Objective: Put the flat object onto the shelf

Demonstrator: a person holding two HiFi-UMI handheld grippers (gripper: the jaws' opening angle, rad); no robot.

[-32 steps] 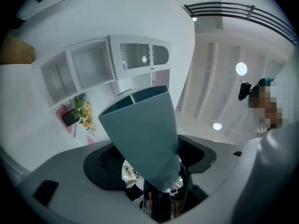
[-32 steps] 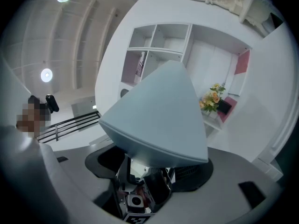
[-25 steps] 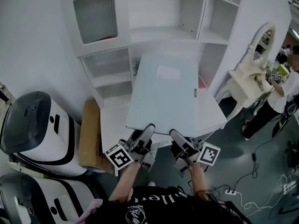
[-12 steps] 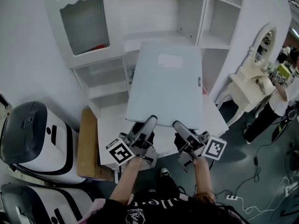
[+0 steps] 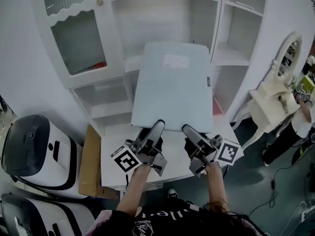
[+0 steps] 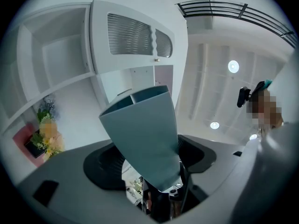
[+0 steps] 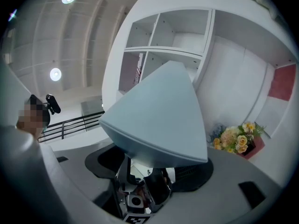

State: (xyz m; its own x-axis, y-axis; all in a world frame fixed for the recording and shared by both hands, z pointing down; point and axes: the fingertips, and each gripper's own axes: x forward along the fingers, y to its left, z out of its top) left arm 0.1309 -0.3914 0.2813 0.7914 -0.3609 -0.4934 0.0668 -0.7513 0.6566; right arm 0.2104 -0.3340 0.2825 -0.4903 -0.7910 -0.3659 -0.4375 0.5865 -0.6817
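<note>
You hold the folder (image 5: 172, 90) out in front of the shelf unit (image 5: 219, 14), with its far edge at the unit's middle bay. Your left gripper (image 5: 157, 126) is clamped on the folder's near edge. Your right gripper (image 5: 188, 130) grips the same edge just to the right of it. The desk top (image 5: 110, 154) lies under the folder at the foot of the shelf unit. A door (image 5: 74, 38) is left of the middle bay, and open compartments are right of it. Flowers (image 7: 236, 141) sit low inside the unit. A box (image 5: 90, 156) lies left of the desk top. A machine (image 5: 34, 149) stands left of the box, with a second machine (image 5: 34, 213) nearer you. A dressing table (image 5: 273, 95) stands right of the shelf unit, with a person (image 5: 300, 117) just beyond it.
</note>
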